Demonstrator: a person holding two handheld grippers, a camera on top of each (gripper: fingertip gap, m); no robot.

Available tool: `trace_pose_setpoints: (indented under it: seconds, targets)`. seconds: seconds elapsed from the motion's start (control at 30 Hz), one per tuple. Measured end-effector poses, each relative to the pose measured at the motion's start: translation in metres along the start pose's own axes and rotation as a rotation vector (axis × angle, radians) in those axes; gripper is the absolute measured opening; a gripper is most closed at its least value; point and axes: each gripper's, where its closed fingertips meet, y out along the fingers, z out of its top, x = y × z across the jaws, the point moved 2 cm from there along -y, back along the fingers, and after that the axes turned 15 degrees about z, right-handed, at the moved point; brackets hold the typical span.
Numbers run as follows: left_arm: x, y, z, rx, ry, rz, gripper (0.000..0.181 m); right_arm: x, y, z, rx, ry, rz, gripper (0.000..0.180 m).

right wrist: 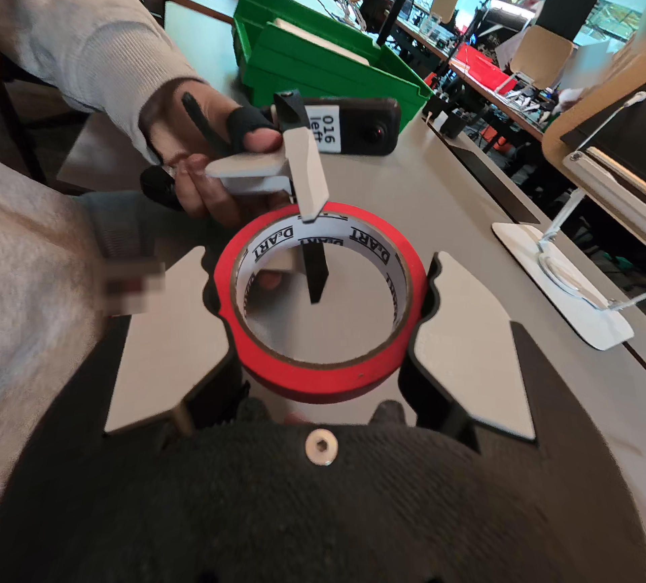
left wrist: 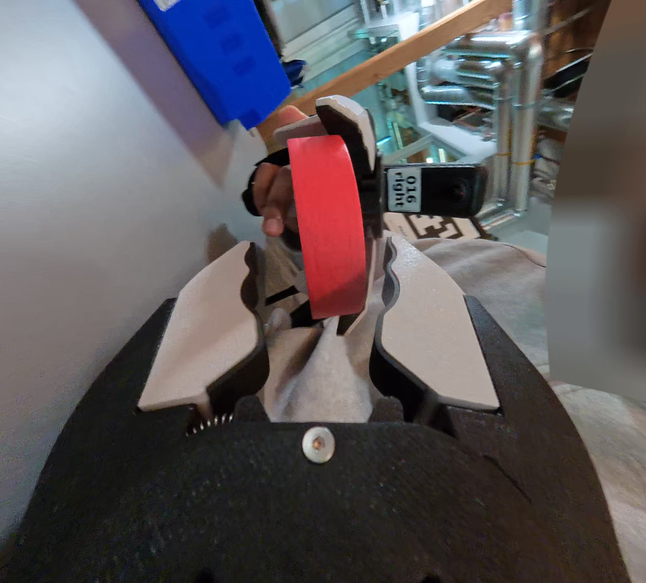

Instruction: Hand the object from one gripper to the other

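I am mid-handover. My right tongs are pinching the red tape roll across its outer rim, one finger on each side, with the roll's open core facing up toward that camera. My left tongs are spread, and the roll stands edge-on between their fingers without either pad clearly touching it. From the right wrist view, one left finger lies over the far rim of the roll and the dark one reaches down through the core, so the wall of the roll sits between them.

As I judge it, the step in hand is the take: the left tongs are placed but not closed. The next move calls for pressing the left fingers together on the roll's wall, and only then letting the right tongs spread and back off along their own axis.

Room is tight at the grip. The right tongs' fingertips sit just beside the left ones, so the withdrawal should be straight to avoid knocking the roll askew. Below the right tongs the pale surface is near; a green bin stands beyond the left tongs, and a white stand base lies off to the right. A blue bin hangs beyond the left tongs' left finger.
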Motion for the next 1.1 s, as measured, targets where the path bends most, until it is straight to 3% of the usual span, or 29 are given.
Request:
trace_pose_setpoints:
  seconds: [0.17,0.43,0.77,0.97,1.1]
  targets:
    - [-0.015,-0.003,0.003,0.011,0.118,0.165,0.055,0.002,0.002,-0.007,-0.082,-0.037,-0.034,0.115]
    - [-0.015,-0.008,0.005,0.006,0.098,0.142,0.031,0.004,0.003,-0.012,-0.112,-0.042,-0.045,0.116]
    - [-0.014,-0.012,0.012,0.046,0.062,0.129,0.029,0.008,0.004,-0.011,-0.065,-0.027,-0.065,0.118]
    - [-0.013,-0.029,0.035,0.199,0.101,0.151,0.028,0.025,-0.007,-0.015,0.073,0.224,-0.072,0.128]
    - [-0.008,-0.042,0.050,0.310,0.192,0.181,0.028,0.042,-0.026,-0.010,0.325,0.502,-0.043,0.109]
